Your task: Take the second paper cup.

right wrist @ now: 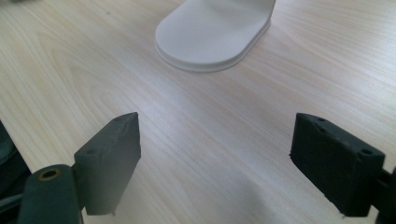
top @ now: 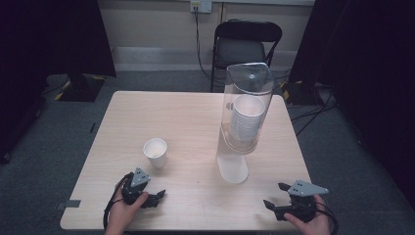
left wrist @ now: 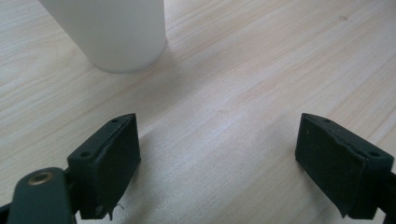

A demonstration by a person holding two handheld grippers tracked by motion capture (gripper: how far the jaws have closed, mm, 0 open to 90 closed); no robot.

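Resting low on the tabletop (top: 195, 122), both grippers wait with fingers released, nothing held. Left gripper (top: 155, 196) sits just short of the white paper cup (top: 155, 152), upright at centre-left. Right gripper (top: 274, 197) faces the cup dispenser (top: 242, 122) and its white base. Likely an opening step; next, left must advance and straddle the cup.
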